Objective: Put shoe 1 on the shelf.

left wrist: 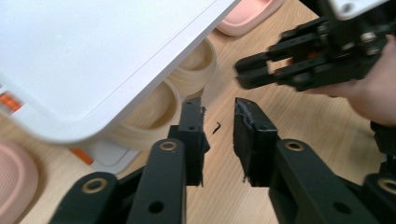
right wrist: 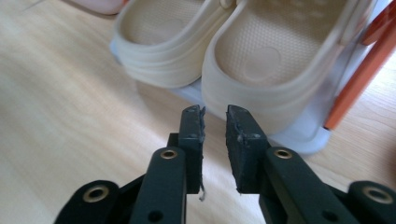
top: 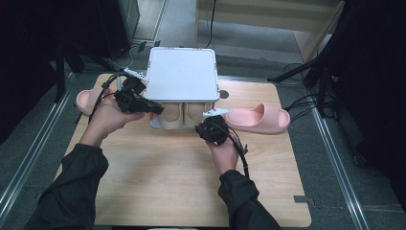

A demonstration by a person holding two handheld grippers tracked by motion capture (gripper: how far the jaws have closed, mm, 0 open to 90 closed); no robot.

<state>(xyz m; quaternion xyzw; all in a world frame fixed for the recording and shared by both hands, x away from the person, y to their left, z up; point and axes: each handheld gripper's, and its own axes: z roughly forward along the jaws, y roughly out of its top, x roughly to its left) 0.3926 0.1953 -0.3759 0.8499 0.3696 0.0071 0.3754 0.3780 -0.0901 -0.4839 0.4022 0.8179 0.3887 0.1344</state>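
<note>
A pair of cream clogs point(top: 183, 115) stands heels-out on the low shelf of a small white rack point(top: 181, 74), under its white top board. My left gripper point(top: 155, 109) is at the rack's front left corner, its jaws a little apart with nothing between them point(left wrist: 219, 109); the top board point(left wrist: 93, 51) is just to its left. My right gripper point(top: 207, 125) sits in front of the clogs' heels point(right wrist: 261, 60), open by a narrow gap over bare wood point(right wrist: 215, 114). It touches neither clog.
One pink slide point(top: 261, 118) lies on the wooden table right of the rack, another pink slide point(top: 86, 99) at the left behind my left hand. Orange posts point(right wrist: 359, 79) hold up the rack. Bare tabletop point(top: 167, 182) stretches toward the near edge.
</note>
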